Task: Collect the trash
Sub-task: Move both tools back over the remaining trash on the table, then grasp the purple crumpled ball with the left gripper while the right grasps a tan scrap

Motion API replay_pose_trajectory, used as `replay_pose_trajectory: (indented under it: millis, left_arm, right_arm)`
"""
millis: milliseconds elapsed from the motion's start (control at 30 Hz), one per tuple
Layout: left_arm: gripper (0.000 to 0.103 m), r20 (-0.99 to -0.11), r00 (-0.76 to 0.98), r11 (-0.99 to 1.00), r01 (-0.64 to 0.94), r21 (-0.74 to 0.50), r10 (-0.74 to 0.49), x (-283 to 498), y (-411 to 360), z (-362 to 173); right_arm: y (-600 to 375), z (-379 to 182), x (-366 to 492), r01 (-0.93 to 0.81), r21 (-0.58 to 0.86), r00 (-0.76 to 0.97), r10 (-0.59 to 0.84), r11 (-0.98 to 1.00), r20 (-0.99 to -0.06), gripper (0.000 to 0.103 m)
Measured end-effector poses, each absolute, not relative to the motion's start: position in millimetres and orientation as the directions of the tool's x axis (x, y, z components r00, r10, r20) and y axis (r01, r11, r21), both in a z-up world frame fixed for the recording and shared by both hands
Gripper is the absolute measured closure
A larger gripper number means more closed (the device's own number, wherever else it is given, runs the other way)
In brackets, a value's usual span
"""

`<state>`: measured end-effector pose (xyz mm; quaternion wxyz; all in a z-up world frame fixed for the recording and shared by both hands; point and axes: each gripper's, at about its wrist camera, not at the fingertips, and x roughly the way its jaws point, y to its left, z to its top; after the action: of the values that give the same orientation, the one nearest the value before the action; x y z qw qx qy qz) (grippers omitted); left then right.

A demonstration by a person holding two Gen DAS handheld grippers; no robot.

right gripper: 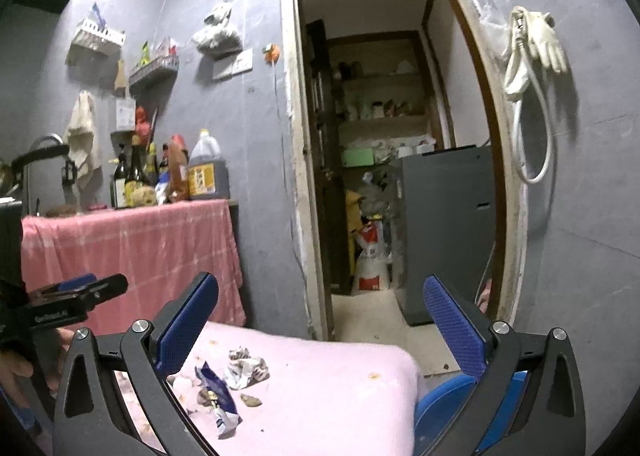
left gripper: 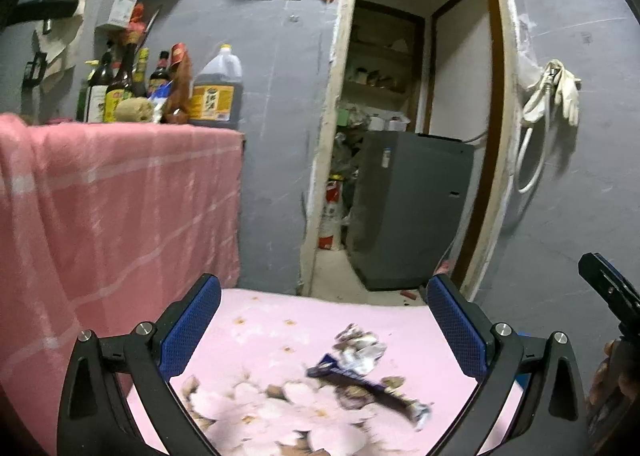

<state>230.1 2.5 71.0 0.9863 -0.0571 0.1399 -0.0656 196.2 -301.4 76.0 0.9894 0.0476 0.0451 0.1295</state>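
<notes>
- Pink checked cloth [right gripper: 132, 240] drapes one counter at the far left; on it stand about five dark bottles [right gripper: 134, 176], hard to count exactly, and one big jug [right gripper: 208, 170] with a yellow cap.
- Left gripper [left gripper: 324, 330]: its two blue-padded fingers are spread wide apart, holding nothing, above the pink flowered tabletop [left gripper: 272, 328].
- Trash lies on that tabletop in one loose cluster: one dark blue wrapper [right gripper: 218, 396], two crumpled paper wads [right gripper: 246, 368] just beside it, and one small brown scrap [right gripper: 251, 400] near the wrapper.
- In the left wrist view the wrapper [left gripper: 360, 380] and paper sit between the left fingers but lower, untouched.
- Right gripper [right gripper: 320, 330]: two fingers also wide apart, empty; the trash sits near its left finger.
- One open doorway shows one grey appliance [right gripper: 444, 232] and one white-red sack [right gripper: 370, 260].
- One blue round object [right gripper: 440, 400] shows beside the table's right edge.
- One pale glove [right gripper: 548, 40] and one hose hang on the right wall.
</notes>
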Motion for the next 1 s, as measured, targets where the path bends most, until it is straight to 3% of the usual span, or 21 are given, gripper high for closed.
replay_pose_trajectory:
  millis: [700, 833, 1000]
  left_arm:
    - [0.002, -0.401, 0.903, 0.986, 0.112, -0.123, -0.152, 249, 18, 3]
    - [0.002, -0.462, 0.869, 0.984, 0.14, -0.11, -0.175, 258, 15, -7]
    - [0.002, -0.536, 0.818, 0.978, 0.18, -0.109, -0.21, 270, 9, -16]
  right_arm:
    - [-252, 19, 250, -0.323, 0.091, 0.886, 0.335, 0.942, -0.322, 0.0]
    - [-245, 8, 259, -0.333, 0.087, 0.858, 0.34, 0.939, -0.384, 0.0]
    - [-241, -5, 273, -0.351, 0.109, 0.805, 0.359, 0.93, -0.472, 0.02]
